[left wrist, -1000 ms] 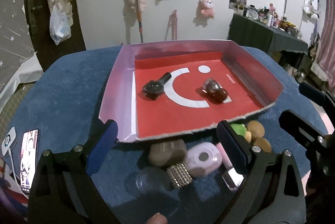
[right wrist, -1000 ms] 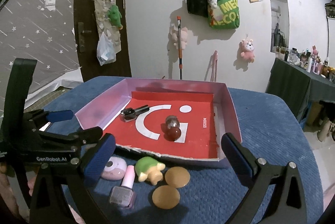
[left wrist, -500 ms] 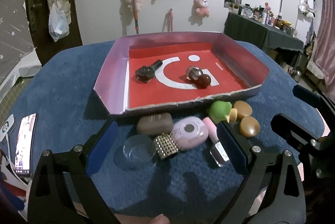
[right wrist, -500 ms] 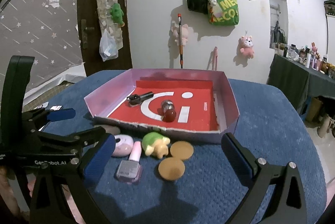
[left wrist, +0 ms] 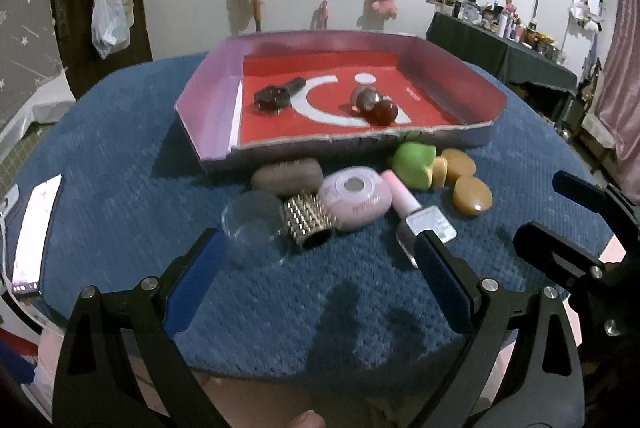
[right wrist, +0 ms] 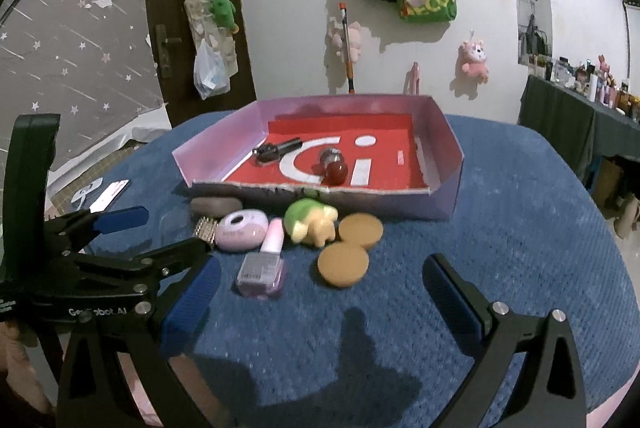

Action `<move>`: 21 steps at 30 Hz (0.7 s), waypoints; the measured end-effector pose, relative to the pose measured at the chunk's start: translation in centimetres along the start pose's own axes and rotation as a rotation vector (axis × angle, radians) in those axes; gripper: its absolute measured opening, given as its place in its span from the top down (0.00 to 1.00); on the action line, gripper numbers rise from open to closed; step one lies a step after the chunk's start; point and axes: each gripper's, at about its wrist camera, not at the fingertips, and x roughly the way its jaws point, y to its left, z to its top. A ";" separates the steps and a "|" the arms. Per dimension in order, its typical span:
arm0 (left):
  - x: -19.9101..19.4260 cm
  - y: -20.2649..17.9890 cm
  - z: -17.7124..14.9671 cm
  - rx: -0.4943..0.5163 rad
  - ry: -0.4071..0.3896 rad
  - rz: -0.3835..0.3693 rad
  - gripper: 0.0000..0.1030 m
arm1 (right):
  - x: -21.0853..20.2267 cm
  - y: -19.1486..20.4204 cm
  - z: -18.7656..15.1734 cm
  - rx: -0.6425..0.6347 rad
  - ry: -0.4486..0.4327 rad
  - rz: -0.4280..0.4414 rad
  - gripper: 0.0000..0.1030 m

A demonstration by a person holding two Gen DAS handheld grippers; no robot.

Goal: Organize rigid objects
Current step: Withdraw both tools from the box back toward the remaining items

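Note:
A pink-walled box with a red floor holds a black watch and a dark red bottle. In front of it lie a brown oval, a clear dish, a studded cylinder, a pink case, a nail polish bottle, a green turtle toy and two tan discs. My left gripper and right gripper are open, empty, and held short of the row.
A phone lies at the left edge of the blue round table. The left gripper's body shows at the left of the right wrist view. A dark side table with bottles stands at the far right.
Both grippers have pulled back toward me and away from the box, so the row of loose objects now sits farther ahead. Nothing was picked up or shifted.

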 end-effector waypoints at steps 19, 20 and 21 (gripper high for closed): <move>2.2 3.8 -1.7 -0.117 0.070 0.050 0.07 | 3.2 1.7 -2.7 0.004 0.154 0.088 0.21; 2.3 4.0 -1.8 -0.122 0.068 0.051 0.07 | 3.5 1.9 -2.8 0.003 0.160 0.095 0.23; 2.2 4.2 -1.8 -0.123 0.064 0.050 0.07 | 3.6 2.1 -2.8 -0.004 0.155 0.090 0.23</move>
